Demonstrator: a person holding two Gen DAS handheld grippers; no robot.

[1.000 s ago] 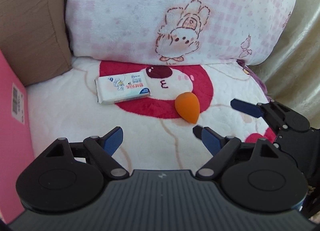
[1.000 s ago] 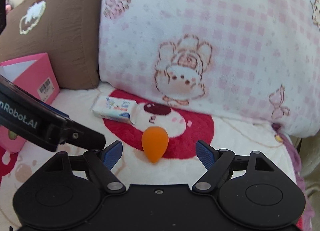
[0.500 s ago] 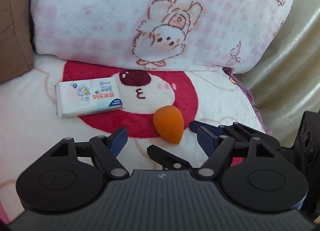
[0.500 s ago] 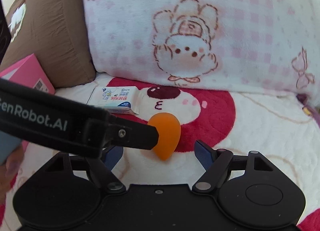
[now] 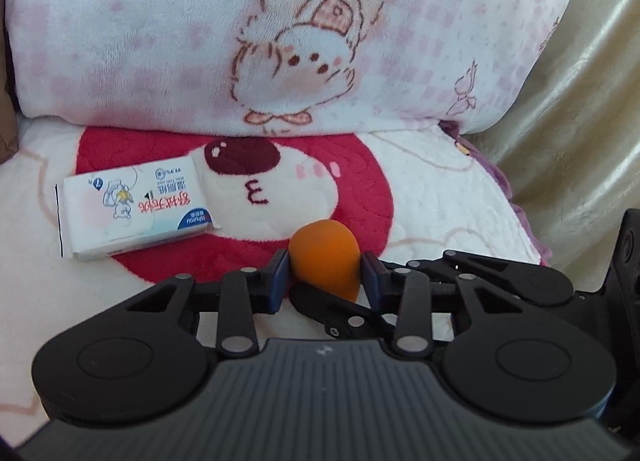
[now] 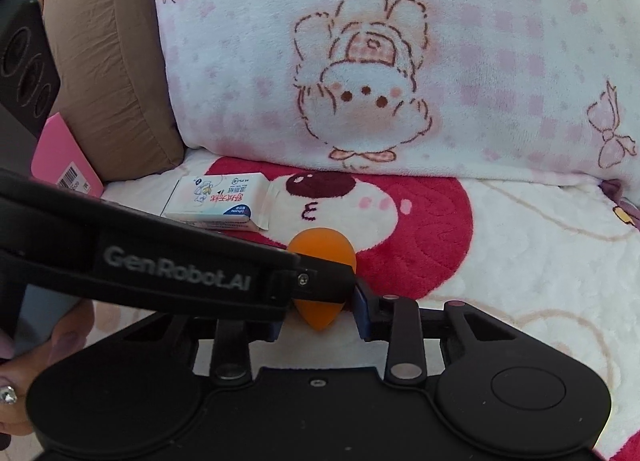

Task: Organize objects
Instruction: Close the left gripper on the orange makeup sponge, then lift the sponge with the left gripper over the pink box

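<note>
An orange teardrop sponge [image 5: 322, 259] lies on the white and red blanket [image 5: 432, 197]. My left gripper [image 5: 325, 281] is closing and its blue pads press the sponge's two sides. My right gripper [image 6: 319, 317] is closing around the same sponge [image 6: 320, 251] from the right, its right pad against the sponge's side. One left finger [image 6: 240, 277] crosses in front and hides the right gripper's left pad. In the left wrist view a black right finger [image 5: 340, 311] passes under the sponge's tip. A white tissue pack [image 5: 132, 213] lies flat to the left.
A pink-checked bunny pillow [image 5: 280, 41] stands close behind the sponge. A brown cushion [image 6: 108, 61] and a pink box [image 6: 64, 165] are at the left, beige fabric [image 5: 580, 121] at the right. A hand [image 6: 60, 345] holds the left gripper.
Both grippers came forward and down to the orange sponge and their jaws closed from wide open onto it. The left gripper swung right, across the right wrist view.
</note>
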